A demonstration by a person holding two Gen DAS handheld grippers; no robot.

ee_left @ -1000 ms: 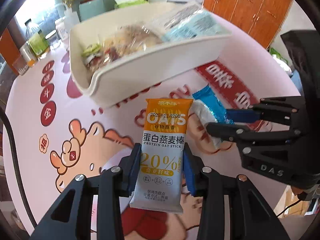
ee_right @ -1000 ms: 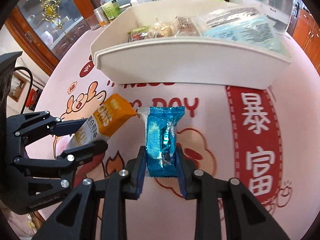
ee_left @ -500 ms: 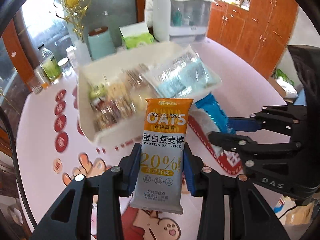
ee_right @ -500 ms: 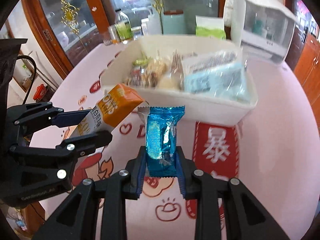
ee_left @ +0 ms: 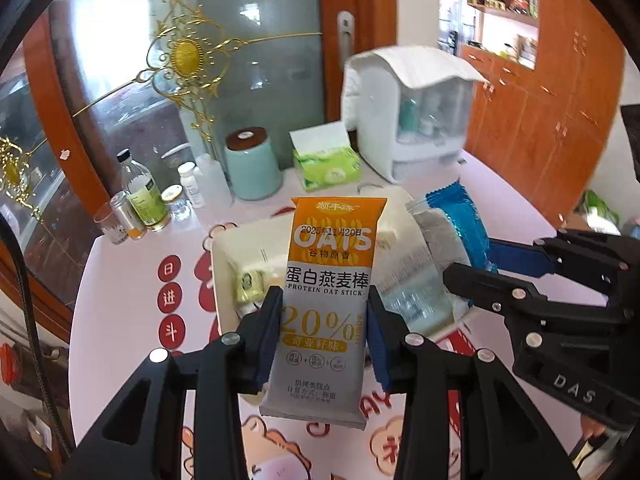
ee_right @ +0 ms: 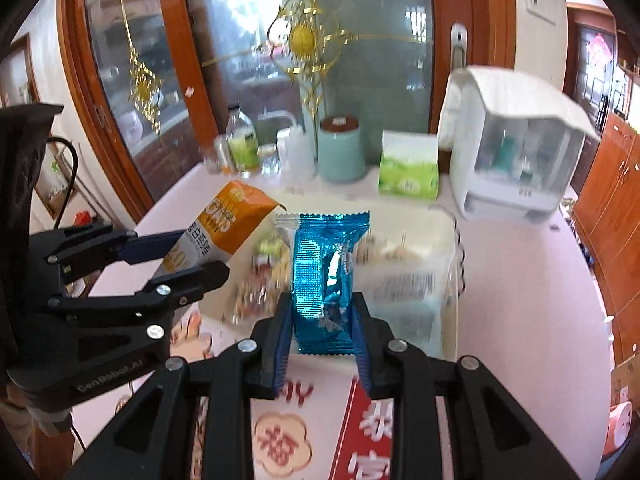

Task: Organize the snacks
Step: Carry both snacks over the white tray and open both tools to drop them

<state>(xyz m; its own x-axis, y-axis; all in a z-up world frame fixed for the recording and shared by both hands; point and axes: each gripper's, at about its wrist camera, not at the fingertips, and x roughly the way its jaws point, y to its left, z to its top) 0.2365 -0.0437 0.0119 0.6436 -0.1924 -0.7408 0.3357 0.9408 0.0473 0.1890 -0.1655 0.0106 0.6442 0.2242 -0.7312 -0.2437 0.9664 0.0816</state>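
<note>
My left gripper [ee_left: 322, 322] is shut on an orange and white protein oat stick [ee_left: 328, 300], held upright in the air above the table. My right gripper [ee_right: 322, 320] is shut on a blue foil snack pack [ee_right: 326, 272], also lifted. Below and beyond both lies the white snack tray [ee_left: 220, 276], which holds several wrapped snacks and a clear pack [ee_right: 404, 292]. In the left wrist view the right gripper [ee_left: 476, 268] comes in from the right with the blue pack [ee_left: 460, 224]. In the right wrist view the left gripper [ee_right: 188, 256] shows at the left with the oat stick [ee_right: 224, 228].
The round table [ee_left: 120, 280] has a pink printed cover. At its far edge stand bottles and jars [ee_left: 148, 200], a teal canister [ee_left: 250, 164], a green tissue pack [ee_left: 326, 164] and a white covered appliance [ee_left: 408, 112]. Glass doors and wooden cabinets lie behind.
Both grippers have risen with their snacks and tilted up, so the tray has dropped lower in view and the room behind has come into sight. Both grips are unchanged.
</note>
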